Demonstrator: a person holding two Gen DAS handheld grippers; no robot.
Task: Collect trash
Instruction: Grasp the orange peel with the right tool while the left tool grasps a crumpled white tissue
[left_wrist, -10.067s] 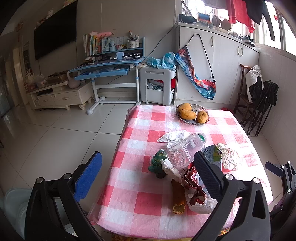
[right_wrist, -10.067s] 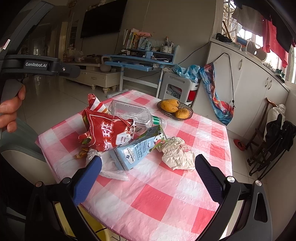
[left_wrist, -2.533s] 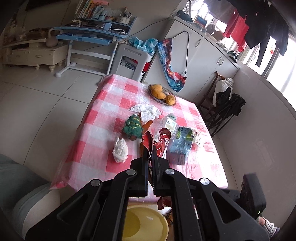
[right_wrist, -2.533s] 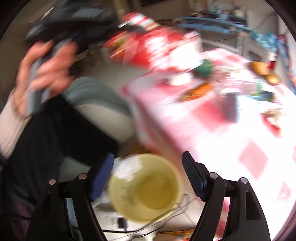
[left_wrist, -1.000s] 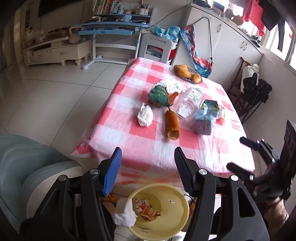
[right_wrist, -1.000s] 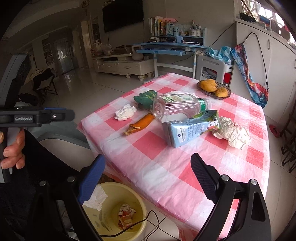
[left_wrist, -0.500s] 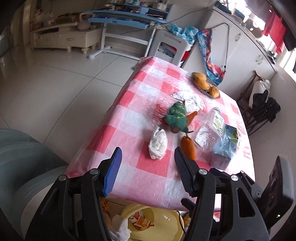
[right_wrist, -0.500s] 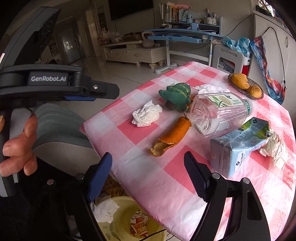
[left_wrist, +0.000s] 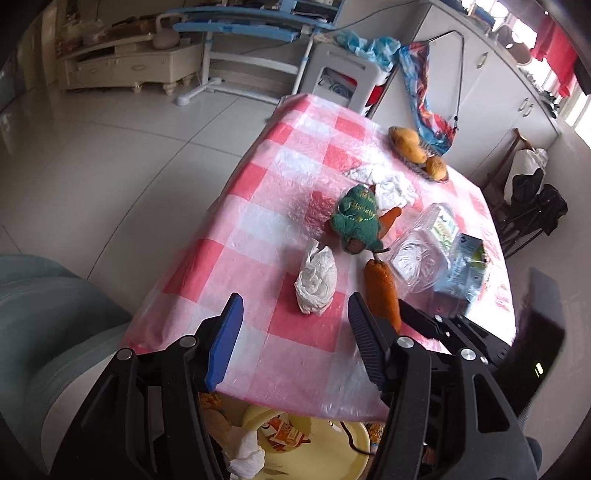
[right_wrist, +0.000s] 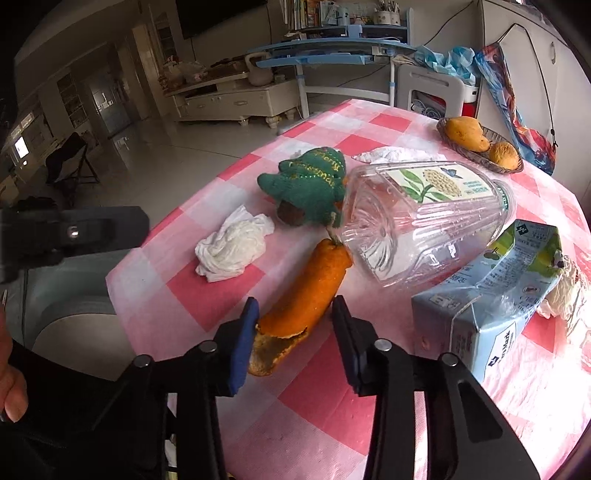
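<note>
An orange peel (right_wrist: 314, 291) lies on the pink checked table (right_wrist: 221, 302). My right gripper (right_wrist: 293, 310) is open with its jaws on either side of the peel's near end. A crumpled white tissue (right_wrist: 232, 247) lies left of the peel; it also shows in the left wrist view (left_wrist: 317, 277). My left gripper (left_wrist: 293, 306) is open and empty above the table's near edge, just short of the tissue. A clear plastic bottle (right_wrist: 424, 214), a blue carton (right_wrist: 491, 295) and a yellow bin (left_wrist: 314, 450) with trash under the table edge are in view.
A green knitted toy (right_wrist: 310, 184) lies behind the peel. A basket of mangoes (right_wrist: 476, 144) stands at the far side, with another white tissue (left_wrist: 384, 184) near it. A grey chair (left_wrist: 44, 317) stands left of the table.
My right gripper has moved in to the orange peel and narrowed around it. My left gripper has moved closer to the white tissue.
</note>
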